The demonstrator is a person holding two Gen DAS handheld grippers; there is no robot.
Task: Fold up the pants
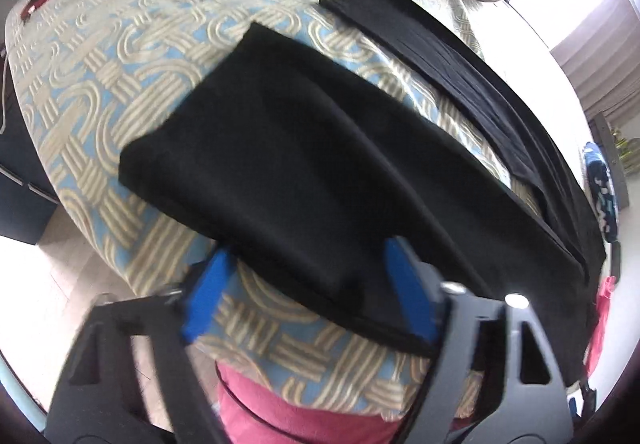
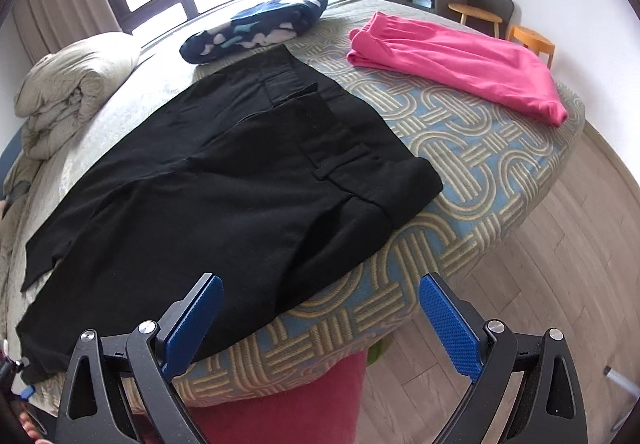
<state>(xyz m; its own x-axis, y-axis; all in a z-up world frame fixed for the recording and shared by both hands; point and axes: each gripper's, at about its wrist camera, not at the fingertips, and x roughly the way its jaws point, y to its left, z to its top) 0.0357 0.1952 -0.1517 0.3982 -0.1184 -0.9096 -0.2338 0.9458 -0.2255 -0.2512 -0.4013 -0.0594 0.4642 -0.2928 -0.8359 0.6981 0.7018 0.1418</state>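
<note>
So, left wrist view first: the black pants [image 1: 304, 172] are laid out on the patterned bed [image 1: 120, 84], and the leg end closest to this camera looks already doubled over into a thick flap, with a longer stretch of black cloth running off to the right edge. The left tongs [image 1: 308, 296] sit right at the near hem of that flap, partly open, with one blue pad [image 1: 208, 292] on the bedspread side and the other up against or over the cloth edge. The fabric is clearly between the pads, but the shot is blurry and I can't say the pads are actually pinching it, so I'd call it straddling, not gripping. Right wrist view: same pants [image 2: 224, 180] seen from the waistband side, belt loops and a pocket visible, lying flat near the bed's [image 2: 480, 164] edge. The right tongs [image 2: 320, 324] are wide open, holding nothing, one pad [image 2: 192, 320] hovering over the near edge of the cloth and the other out over the bedspread. There's a pink garment [image 2: 460, 64] and a blue patterned bundle [image 2: 256, 24] further back, both well apart from the action. My guess is we're at the grab-the-edge stage before the next fold: both tongs need to close on the near hem, then lift and carry it across evenly.
</note>
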